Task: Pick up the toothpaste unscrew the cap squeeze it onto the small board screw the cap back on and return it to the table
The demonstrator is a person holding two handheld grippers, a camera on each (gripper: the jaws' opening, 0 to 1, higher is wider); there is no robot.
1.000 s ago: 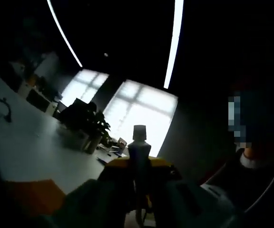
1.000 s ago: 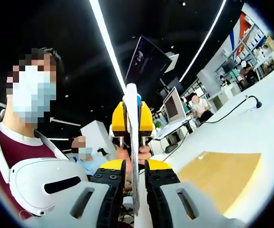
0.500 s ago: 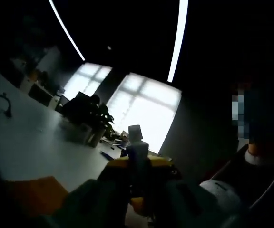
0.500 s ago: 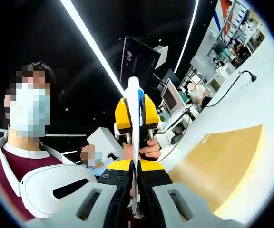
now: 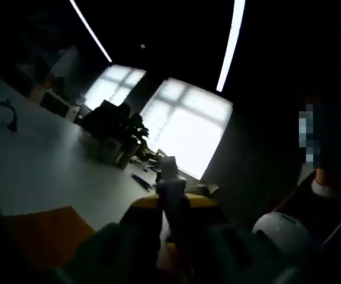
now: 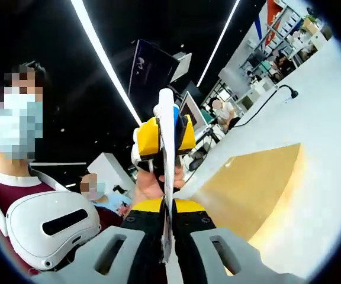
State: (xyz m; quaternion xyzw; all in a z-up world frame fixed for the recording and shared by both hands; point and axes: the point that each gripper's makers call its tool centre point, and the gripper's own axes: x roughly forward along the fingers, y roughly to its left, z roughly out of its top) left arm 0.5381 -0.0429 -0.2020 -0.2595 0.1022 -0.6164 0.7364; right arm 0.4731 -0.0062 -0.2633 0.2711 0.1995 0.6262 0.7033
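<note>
Between the jaws of the right gripper we hold the toothpaste edge-on: its flat crimped tail is pinched where the jaws meet, and the tube rises straight up the middle of the right gripper view. The jaws are closed on it, touching both flat faces. We judge the tube light and soft, with a slick skin; a hard pinch on the belly would push paste out, so the flat tail is the safe place to clamp, and the stiff shoulder by the neck is the place to steady it for any twisting.

Farther up that same view the left gripper, yellow-tipped and carried by a person's hand, meets the tube from the far side, its jaws standing on either face of the upper end.

From the left gripper view the picture is dim, yet the tube's white cap end stands up between the jaws of the left gripper, which look closed on the tube just below it. We cannot tell whether the cap is loosened.

Beyond the tube, the small board, tan and bare, lies flat on the white worktop, well apart from the nozzle. We judge squeezing is not yet begun.
</note>
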